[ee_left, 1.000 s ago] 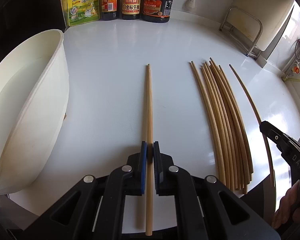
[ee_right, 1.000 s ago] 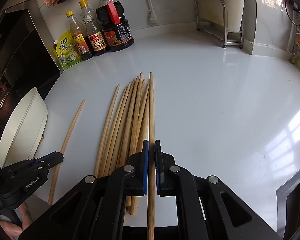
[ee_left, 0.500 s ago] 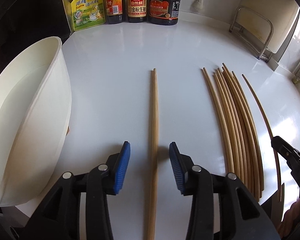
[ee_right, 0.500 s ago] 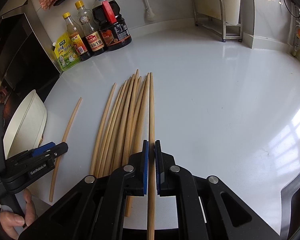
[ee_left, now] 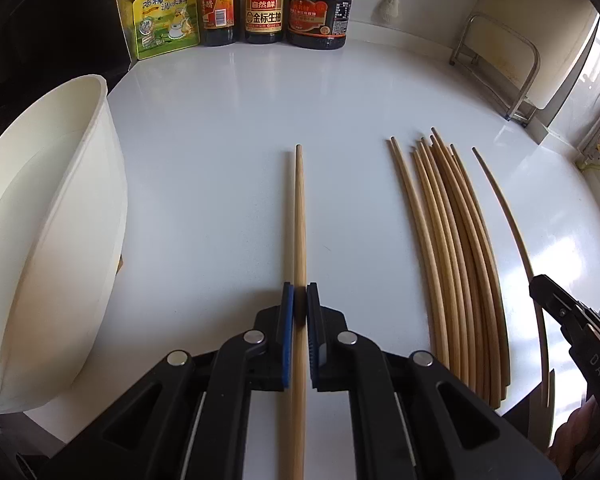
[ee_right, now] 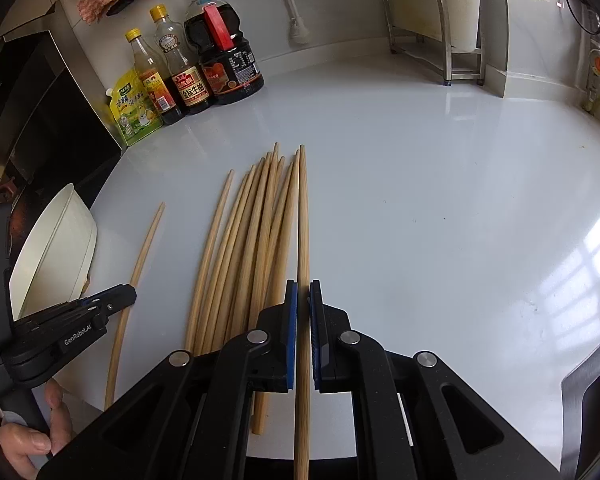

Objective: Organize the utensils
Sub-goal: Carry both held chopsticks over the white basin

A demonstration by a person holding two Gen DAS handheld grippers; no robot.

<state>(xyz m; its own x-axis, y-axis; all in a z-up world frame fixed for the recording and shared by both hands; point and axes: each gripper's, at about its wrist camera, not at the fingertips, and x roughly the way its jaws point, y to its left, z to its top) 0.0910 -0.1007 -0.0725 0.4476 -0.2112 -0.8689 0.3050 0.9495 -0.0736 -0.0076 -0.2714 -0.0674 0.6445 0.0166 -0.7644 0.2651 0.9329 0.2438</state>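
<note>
Two chopsticks were held at this moment, one in each gripper. The left gripper (ee_left: 300,300) had its fingers pressed together on a single chopstick (ee_left: 299,216), which lay alone along the white surface (ee_left: 220,140), with its far tip pointing to the sauce bottles (ee_left: 264,8) at the far edge. Half a second earlier these fingers were spread wide on both sides of the same chopstick, and a full second earlier they were pinching it; so the left gripper released it shortly and then took it again, probably to get a better hold. The chopstick itself stayed almost in the same place. The right gripper (ee_right: 303,300) was pinching another chopstick (ee_right: 303,216), and this did not change during the last second. This one lay along the right edge of the bundle of chopsticks (ee_right: 244,240), touching it or just beside it. The bundle rested on the surface to the right of the lone chopstick, well apart from it. A large white bowl (ee_left: 40,220) stood on the left side, tilted on its edge, and nothing was visible inside it. For the task, I judge that the re-grip made the left chopstick ready to be lifted and moved, perhaps to the bundle or to the bowl, but the pictures do not show which. The sorting seemed only partly done.
</note>
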